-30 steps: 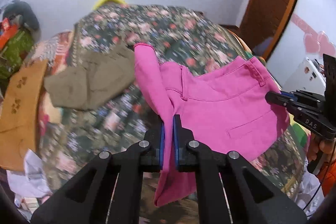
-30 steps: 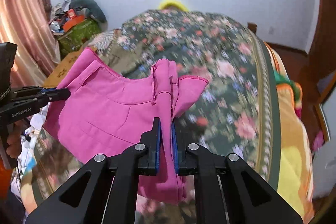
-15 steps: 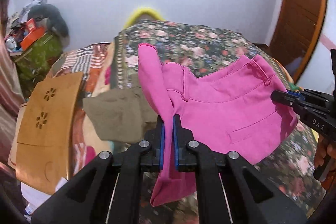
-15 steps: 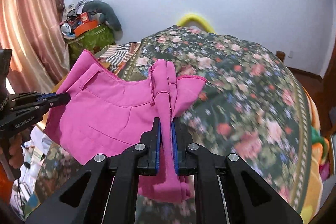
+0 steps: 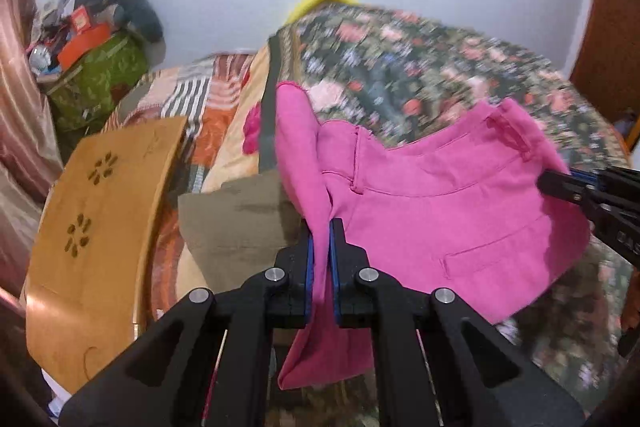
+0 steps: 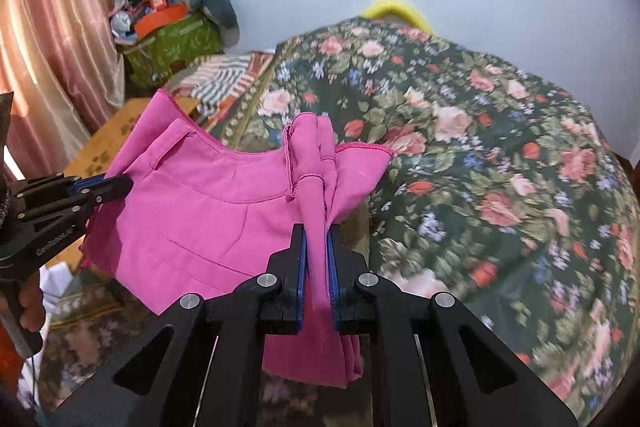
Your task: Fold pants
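Pink pants [image 5: 440, 211] aloft, both grippers' fingers clamped on them — olive garment [image 5: 236, 223] on floral bedspread [image 6: 500, 147] beneath.

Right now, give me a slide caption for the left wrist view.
Left gripper and right gripper clamp pink pants, held above the floral bedspread.

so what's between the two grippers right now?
Only the pink pants, stretched from left gripper to right gripper; both wrist views show it.

Pink pants [image 5: 440, 211], held spread above floral bed, ends bunched
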Tool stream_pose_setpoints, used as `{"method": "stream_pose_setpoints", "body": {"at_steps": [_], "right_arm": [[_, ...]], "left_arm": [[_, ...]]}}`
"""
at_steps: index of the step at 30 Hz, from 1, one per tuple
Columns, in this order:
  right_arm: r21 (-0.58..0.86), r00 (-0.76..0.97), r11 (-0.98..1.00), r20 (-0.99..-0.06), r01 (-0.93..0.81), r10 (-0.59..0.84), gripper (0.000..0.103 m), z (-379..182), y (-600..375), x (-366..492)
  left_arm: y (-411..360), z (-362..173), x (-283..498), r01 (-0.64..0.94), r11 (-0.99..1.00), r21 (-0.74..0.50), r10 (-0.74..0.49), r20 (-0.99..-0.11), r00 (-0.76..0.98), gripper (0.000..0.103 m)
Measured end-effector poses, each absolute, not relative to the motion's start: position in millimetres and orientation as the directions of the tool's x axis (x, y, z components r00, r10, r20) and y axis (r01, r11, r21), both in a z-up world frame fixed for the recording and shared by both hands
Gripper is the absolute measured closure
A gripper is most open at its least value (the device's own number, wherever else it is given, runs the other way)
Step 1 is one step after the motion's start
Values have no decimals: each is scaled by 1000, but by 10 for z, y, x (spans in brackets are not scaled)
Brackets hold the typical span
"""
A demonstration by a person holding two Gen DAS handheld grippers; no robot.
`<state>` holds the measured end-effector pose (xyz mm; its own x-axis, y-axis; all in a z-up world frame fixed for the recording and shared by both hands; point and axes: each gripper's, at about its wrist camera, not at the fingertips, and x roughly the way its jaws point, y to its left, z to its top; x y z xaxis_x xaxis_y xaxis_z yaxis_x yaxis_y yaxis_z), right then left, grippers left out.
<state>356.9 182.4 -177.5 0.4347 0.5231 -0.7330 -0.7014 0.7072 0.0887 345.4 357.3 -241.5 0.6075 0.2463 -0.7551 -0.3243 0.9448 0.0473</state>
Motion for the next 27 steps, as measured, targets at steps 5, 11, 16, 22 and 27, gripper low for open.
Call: {"method": "stream_pose_setpoints", "body": {"at_steps": [5, 11, 16, 22, 27], "right_arm": [[70, 403, 715, -785, -696, 470, 93, -2100, 1970, 3641], [63, 389, 720, -807, -691, 444, 87, -2158, 1886, 3654], [29, 417, 745, -814, -666, 405, 77, -2021, 1710, 3569], [4, 486, 753, -762, -658, 428, 63, -1540, 1414, 3269], [25, 533, 743, -681, -668, 502, 63, -974, 1199, 2875]], "left_arm": [[3713, -3008, 3690, -350, 929, 122, 294, -819, 493, 95], [3855, -3089, 3647, -397, 913, 96, 292, -834, 469, 87], [3942, -3050, 3485, -420, 898, 135, 319, -855, 409, 84], [3735, -2606, 3022, -387, 915, 117, 302, -833, 464, 84], [3347, -1897, 2632, -338, 937, 92, 283, -766, 577, 84]]}}
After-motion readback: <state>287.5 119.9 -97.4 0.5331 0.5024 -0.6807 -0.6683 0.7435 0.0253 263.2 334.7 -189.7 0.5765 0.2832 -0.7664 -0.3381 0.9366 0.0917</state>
